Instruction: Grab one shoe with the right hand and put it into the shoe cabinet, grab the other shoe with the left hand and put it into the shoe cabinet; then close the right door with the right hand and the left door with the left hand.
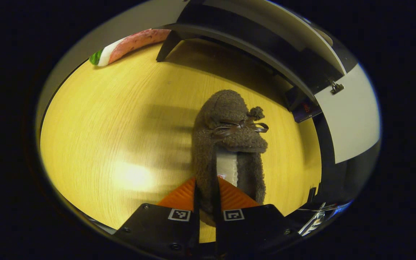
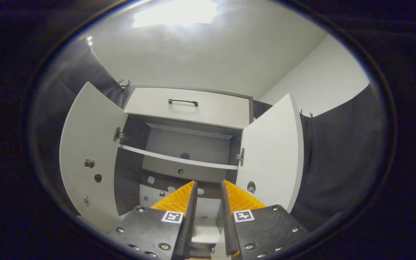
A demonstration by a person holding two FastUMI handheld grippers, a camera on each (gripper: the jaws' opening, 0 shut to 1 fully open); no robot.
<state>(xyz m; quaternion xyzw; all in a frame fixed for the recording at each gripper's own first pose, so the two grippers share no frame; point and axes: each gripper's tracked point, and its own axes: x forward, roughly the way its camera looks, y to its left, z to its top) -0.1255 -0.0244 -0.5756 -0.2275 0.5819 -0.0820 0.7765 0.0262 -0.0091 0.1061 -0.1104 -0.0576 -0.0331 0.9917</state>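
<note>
A brown fuzzy shoe (image 1: 229, 122) with a small bow hangs toe-forward above the yellow wooden floor (image 1: 114, 119) in the left gripper view. My left gripper (image 1: 207, 184) is shut on the shoe's side wall near the heel. The shoe cabinet (image 2: 188, 108) fills the middle of the right gripper view, its left door (image 2: 89, 144) and right door (image 2: 273, 151) both swung wide. My right gripper (image 2: 208, 184) points into the cabinet's lower compartment, open by a narrow gap with nothing between its fingers.
A white shelf (image 2: 175, 159) crosses the cabinet, under a drawer with a dark handle (image 2: 183, 102). In the left gripper view the cabinet's dark base (image 1: 251, 43) and a white door (image 1: 352, 119) stand ahead on the right. A pink, white and green object (image 1: 132, 43) lies far left.
</note>
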